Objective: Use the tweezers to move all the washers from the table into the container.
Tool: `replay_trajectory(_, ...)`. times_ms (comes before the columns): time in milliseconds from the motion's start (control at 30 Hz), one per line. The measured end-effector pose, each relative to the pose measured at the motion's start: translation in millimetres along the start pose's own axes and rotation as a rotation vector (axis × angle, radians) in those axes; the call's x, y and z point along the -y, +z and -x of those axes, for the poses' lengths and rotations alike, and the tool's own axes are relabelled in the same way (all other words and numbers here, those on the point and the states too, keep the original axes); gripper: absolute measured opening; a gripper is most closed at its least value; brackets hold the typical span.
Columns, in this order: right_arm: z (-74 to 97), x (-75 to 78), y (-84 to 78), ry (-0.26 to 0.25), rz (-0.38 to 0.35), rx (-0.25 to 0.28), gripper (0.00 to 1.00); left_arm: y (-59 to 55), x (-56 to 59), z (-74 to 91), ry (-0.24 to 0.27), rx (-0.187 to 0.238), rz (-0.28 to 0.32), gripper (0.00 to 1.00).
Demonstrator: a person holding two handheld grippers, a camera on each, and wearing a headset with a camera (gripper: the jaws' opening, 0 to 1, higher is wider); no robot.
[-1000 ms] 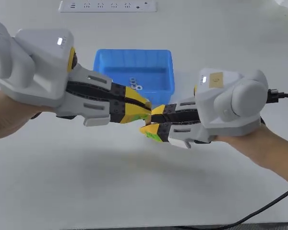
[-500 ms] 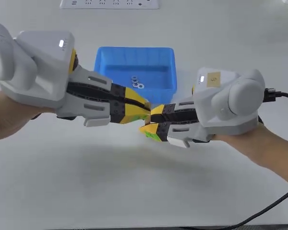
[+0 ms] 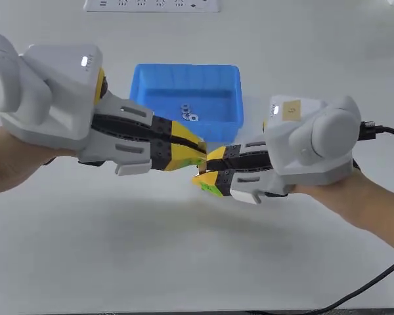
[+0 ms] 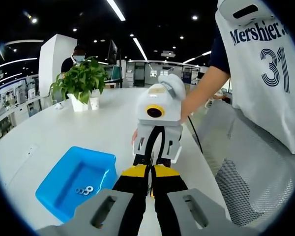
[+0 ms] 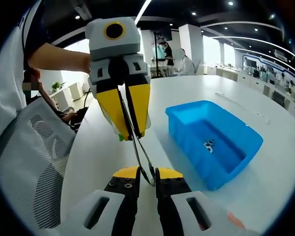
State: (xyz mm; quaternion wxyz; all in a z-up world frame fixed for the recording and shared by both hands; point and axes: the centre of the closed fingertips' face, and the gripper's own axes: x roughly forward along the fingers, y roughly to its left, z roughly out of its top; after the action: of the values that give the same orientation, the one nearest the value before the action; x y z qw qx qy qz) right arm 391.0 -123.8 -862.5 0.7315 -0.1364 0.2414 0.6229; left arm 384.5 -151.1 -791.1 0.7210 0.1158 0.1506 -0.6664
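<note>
So the left claw (image 3: pixel 198 152) is clamped on the thin metal tweezers (image 5: pixel 137 142) and the right claw (image 3: pixel 207 172) pinches their other end, tip to tip above the white worktop (image 3: pixel 184 249), with some small metal washers (image 3: pixel 188 113) sitting in the blue plastic container (image 3: pixel 139 92) just behind.

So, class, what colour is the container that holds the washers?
The container is bright blue; the head view shows it best, with the washers inside.
</note>
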Motion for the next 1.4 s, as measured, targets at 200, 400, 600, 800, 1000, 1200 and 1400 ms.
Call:
replay_trajectory(200,-0.4,-0.4,-1.4,0.015,0.014,-0.011,0.12,-1.1,-1.4,0.7,0.001,-0.004,0.006,0.06)
replay_trajectory(400,-0.4,-0.3,-1.8,0.025,0.009,-0.010,0.12,-1.4,-2.3,-0.1,0.000,-0.008,0.006,0.06)
replay_trajectory(600,-0.9,-0.3,-1.6,0.019,0.013,-0.015,0.11,-0.8,-1.1,-0.6,-0.001,-0.028,-0.005,0.06)
replay_trajectory(800,0.2,-2.6,1.9,0.018,0.020,-0.013,0.11,2.4,0.6,1.0,-0.007,-0.043,-0.024,0.06)
replay_trajectory(1000,4.5,-4.0,12.3,0.018,0.031,0.003,0.11,12.2,1.8,6.5,-0.009,-0.047,-0.044,0.06)
replay_trajectory(1200,9.8,-4.8,29.6,0.021,0.058,0.025,0.11,28.0,1.4,14.2,-0.007,-0.039,-0.062,0.06)
replay_trajectory(1400,19.2,0.3,50.0,0.005,0.104,0.041,0.11,46.4,-3.0,25.6,0.013,-0.021,-0.101,0.06)
